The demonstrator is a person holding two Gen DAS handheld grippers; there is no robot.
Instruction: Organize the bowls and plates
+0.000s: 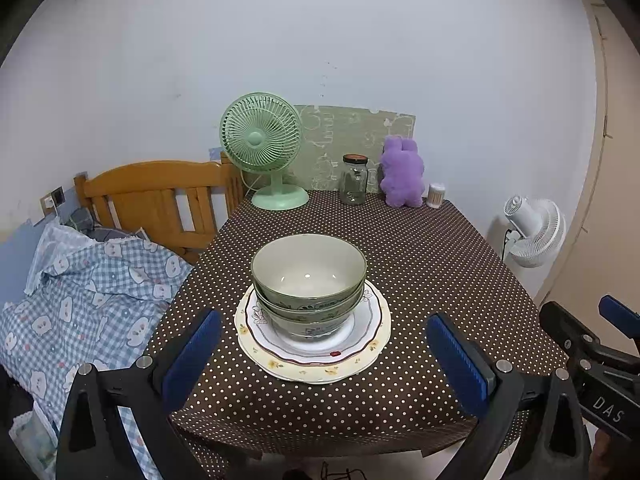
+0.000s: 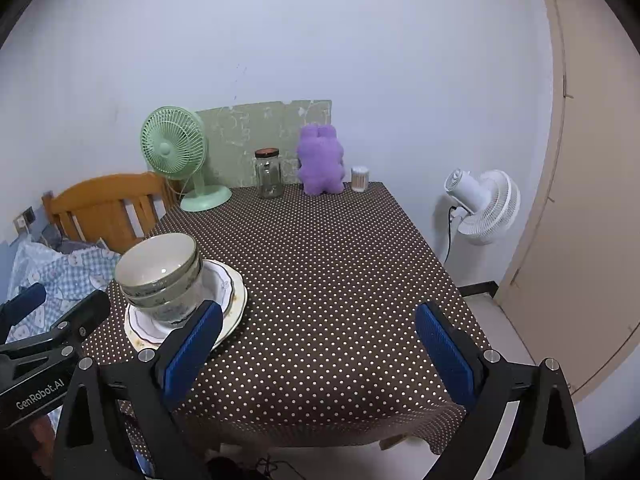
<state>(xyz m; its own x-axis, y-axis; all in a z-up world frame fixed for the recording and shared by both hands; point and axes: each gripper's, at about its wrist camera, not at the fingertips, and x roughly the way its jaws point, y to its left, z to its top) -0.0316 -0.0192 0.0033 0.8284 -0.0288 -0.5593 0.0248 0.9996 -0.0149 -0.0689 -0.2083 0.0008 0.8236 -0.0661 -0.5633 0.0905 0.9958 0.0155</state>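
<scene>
Near the tabletop's [image 1: 420, 264] front edge, three nested bowls [image 1: 309, 276] stand upright, mouths up, on two stacked plates [image 1: 372, 332] lying flat. The left gripper [image 1: 320, 356] hangs before them, spread wide and empty; the right gripper [image 2: 320, 344], equally wide and empty, faces bare polka-dot cloth beside the stack. Farther back stand a green fan [image 1: 262, 148], a glass jar [image 1: 354, 180] and a purple plush [image 1: 402, 172] against the wall. A bed [image 1: 80, 280] lies left.

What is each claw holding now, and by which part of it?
Nothing is held. The left claw and the right claw are both open and empty, short of the stacked bowls on the plates.
</scene>
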